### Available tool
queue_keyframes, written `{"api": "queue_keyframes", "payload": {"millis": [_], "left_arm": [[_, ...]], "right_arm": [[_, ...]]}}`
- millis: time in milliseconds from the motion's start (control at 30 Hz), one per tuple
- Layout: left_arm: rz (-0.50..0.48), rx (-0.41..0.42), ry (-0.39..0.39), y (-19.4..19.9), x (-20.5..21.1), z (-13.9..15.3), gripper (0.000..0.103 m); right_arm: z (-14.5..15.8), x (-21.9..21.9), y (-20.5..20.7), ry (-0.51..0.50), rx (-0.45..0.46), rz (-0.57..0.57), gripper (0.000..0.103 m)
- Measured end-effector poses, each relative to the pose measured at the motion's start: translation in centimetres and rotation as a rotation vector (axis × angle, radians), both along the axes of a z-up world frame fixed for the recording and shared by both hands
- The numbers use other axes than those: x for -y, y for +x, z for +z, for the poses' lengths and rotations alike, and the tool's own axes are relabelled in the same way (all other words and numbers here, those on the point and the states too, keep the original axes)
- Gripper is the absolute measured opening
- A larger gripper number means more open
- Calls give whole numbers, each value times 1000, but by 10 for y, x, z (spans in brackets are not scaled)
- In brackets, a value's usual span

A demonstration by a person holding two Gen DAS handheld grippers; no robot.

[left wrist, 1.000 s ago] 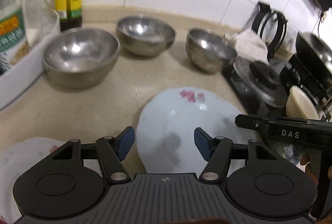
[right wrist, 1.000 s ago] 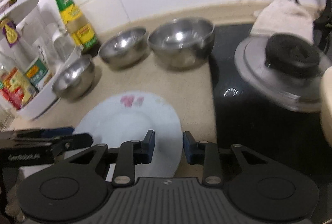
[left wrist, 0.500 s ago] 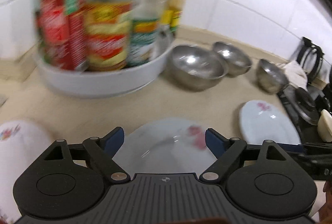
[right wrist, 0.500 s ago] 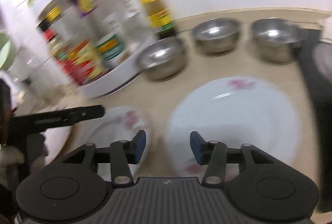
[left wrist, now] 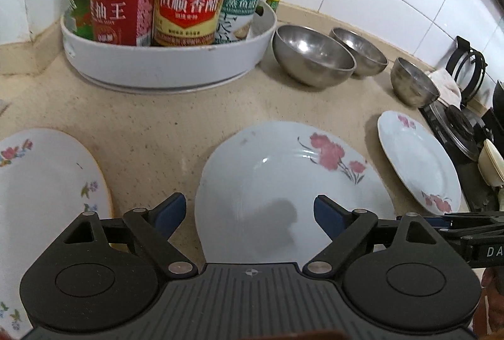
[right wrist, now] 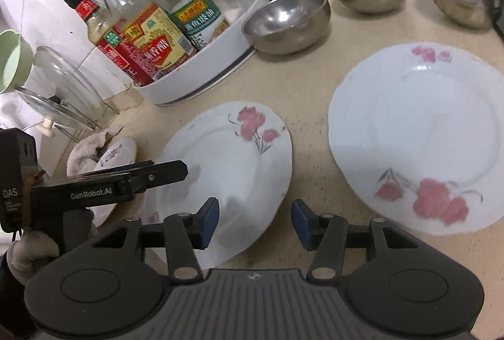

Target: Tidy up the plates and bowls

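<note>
Left gripper [left wrist: 249, 212] wide apart, holds nothing, hangs over middle plate [left wrist: 283, 192] on counter [left wrist: 157, 119]. Right gripper [right wrist: 254, 220] also apart, empty, at same plate's edge. Step: picking first plate to stack. Next: come down, pinch rim, lift flat. Right plate [left wrist: 419, 160], left plate [left wrist: 41, 182], three bowls [left wrist: 312, 56] wait behind. Second ago: both pointed at right plate near stove; now swung left.

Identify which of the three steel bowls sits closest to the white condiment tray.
The leftmost steel bowl, the widest-looking of the row, sits right beside the white tray. The middle bowl and the right bowl stand farther along toward the stove.
</note>
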State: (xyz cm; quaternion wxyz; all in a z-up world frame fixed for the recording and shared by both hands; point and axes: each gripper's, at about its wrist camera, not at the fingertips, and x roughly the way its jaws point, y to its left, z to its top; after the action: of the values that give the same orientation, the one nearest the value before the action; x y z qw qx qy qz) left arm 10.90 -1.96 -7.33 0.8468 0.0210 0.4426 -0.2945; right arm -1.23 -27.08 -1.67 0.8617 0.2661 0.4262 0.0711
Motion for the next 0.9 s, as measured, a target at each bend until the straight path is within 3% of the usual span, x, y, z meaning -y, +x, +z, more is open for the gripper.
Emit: {"api": "queue_keyframes", "payload": {"millis": [233,467,567,667,733,900], "left_arm": [[-37,58,36,-3,8,-6,91],[-53,118,17,-9,9,-11,93],[-43,137,-15,-12,5,-14,94],[-54,154,18,-14,9,-16,98],[-78,183,64,-18,16,-17,97],[-59,186,49,-21,14,-17,90]], "right_arm": [[1,-14,-3,-76,38,-38,48],[0,-21,1,-127,65,-37,49],[-3,-19,-4,-108,97,-35,58],[-3,-21,-6,-115,112,-18,59],[-1,-29,-5,-163,110,-9,56],[-2,-32,-5,-236,114,-39,33]]}}
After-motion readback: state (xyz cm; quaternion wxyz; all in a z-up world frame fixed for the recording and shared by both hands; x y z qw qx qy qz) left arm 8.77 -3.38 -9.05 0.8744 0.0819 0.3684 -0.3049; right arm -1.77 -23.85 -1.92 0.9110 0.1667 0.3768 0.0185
